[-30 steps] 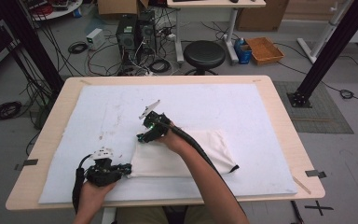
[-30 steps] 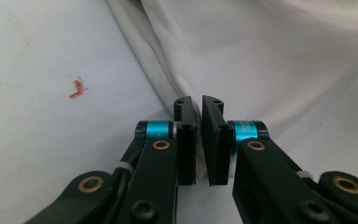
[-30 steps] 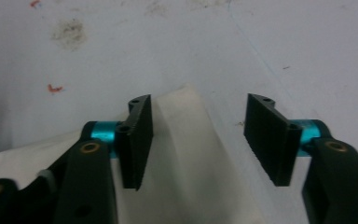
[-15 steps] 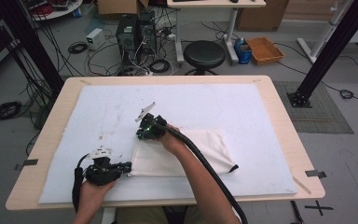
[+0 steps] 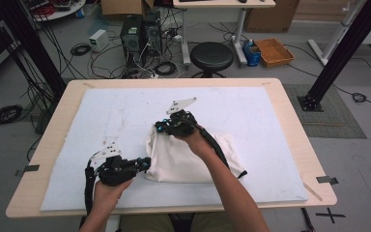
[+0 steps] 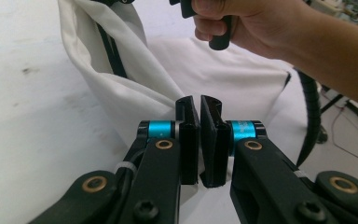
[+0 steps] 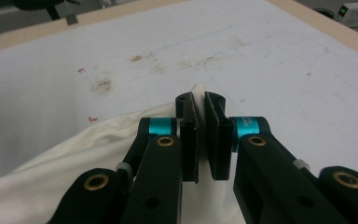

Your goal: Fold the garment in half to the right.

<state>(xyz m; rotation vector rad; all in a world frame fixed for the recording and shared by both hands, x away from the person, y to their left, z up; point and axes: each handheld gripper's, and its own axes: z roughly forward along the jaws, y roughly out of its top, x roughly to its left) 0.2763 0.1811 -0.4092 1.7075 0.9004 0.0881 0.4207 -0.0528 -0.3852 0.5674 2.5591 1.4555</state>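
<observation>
Moved: both hands rise since the earlier frames, lifting the cloth's left edge off the table.
Cloth [image 5: 193, 157]: white, on the mat [image 5: 251, 111], right part flat.
Right gripper [image 5: 162, 126]: just clamped on the far corner.
Left gripper [image 5: 145, 164]: pinching the near corner.
Meaning: likely a fold starting.
</observation>
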